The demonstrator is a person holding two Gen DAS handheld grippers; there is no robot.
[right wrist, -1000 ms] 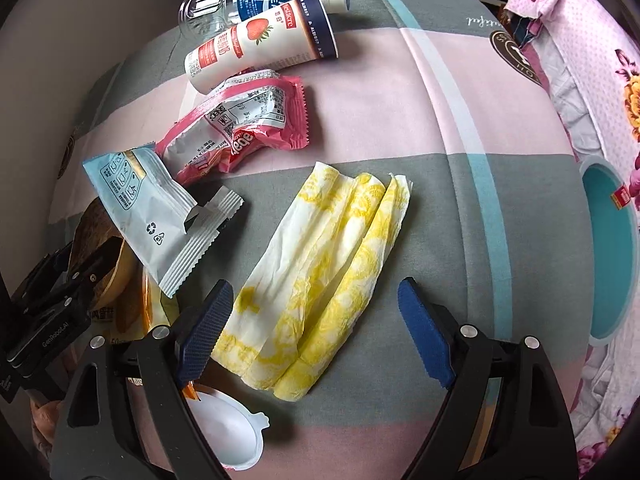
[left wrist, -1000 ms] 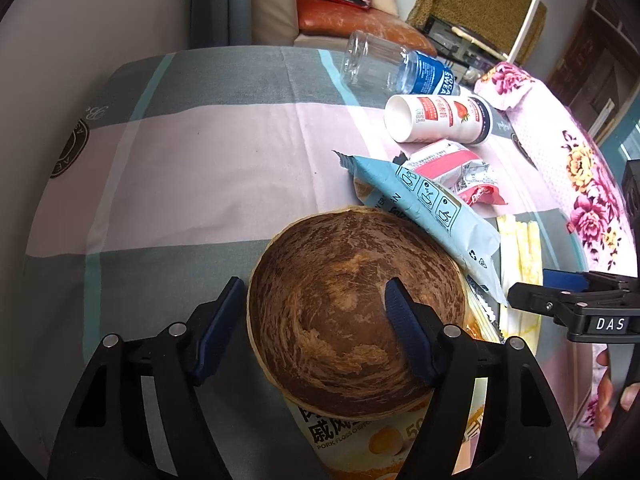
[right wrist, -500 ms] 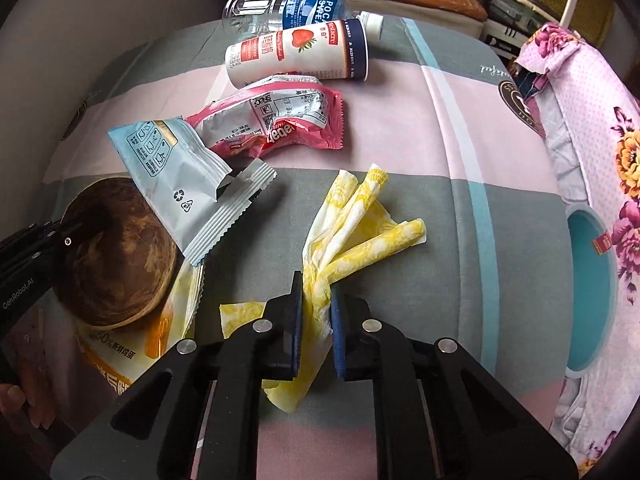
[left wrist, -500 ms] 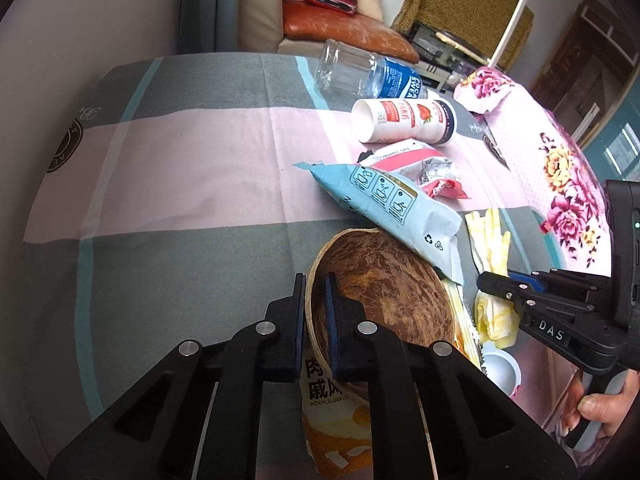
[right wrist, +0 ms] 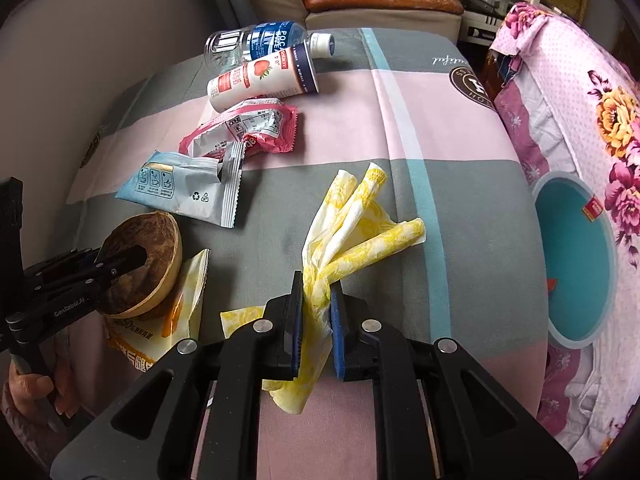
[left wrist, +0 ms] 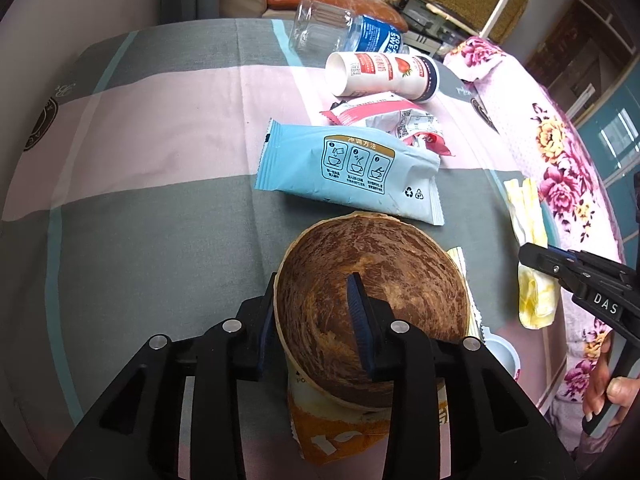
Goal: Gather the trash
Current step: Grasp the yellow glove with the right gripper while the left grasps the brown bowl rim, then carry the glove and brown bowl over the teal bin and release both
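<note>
A brown coconut-shell bowl (left wrist: pixel 400 280) rests tilted on an orange snack packet (left wrist: pixel 340 432). My left gripper (left wrist: pixel 314 316) straddles its near rim, one finger outside and one inside. Its jaws are opening, and the inner pad stands off the wall. My right gripper (right wrist: pixel 316 304) is shut on a bunched yellow-and-white napkin (right wrist: pixel 360 216), which hangs from it just above the cloth. A light blue sachet (left wrist: pixel 344 164), a pink wrapper (left wrist: pixel 384 116), a white strawberry bottle (left wrist: pixel 380 76) and a clear plastic bottle (left wrist: pixel 340 34) lie further back.
A striped grey and pink cloth (right wrist: pixel 440 120) covers the table. A teal round bin (right wrist: pixel 576 264) stands low at the right, beside a floral cover (right wrist: pixel 612 120). A small white cup (left wrist: pixel 500 354) sits near the bowl. A sofa is behind the table.
The left jaws closed on the bowl's rim, then parted again. The right jaws shut on the flat napkin, bunched it and lifted it a little.
</note>
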